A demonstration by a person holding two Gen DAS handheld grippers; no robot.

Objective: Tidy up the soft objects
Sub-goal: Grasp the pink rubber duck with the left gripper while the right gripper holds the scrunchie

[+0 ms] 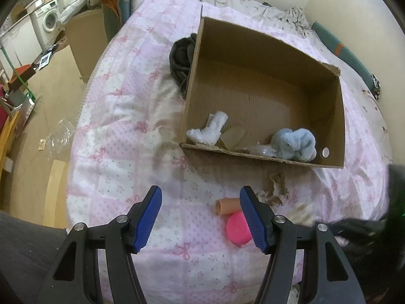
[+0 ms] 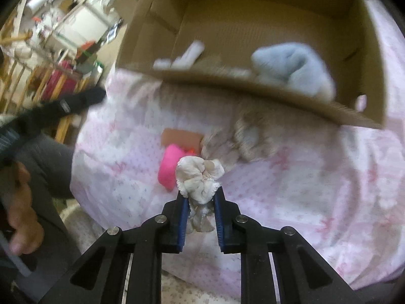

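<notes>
Clamped between the blue pads of the right gripper (image 2: 200, 197) was a small white ruffled cloth bundle (image 2: 198, 177), lifted just clear of the pink quilt (image 2: 303, 190). It looked light, limp and compressible, so a pinch across its bunched middle probably suits it; loose frills may slip. Beside it lay a pink soft piece (image 2: 168, 168), a tan roll (image 2: 181, 136) and a beige scrunchie (image 2: 249, 134). Beyond stood the cardboard box (image 1: 336, 116), already holding a white plush (image 1: 211, 128) and a blue plush (image 1: 295, 143). Left gripper (image 1: 201, 217): jaws apart, empty, over the quilt.
</notes>
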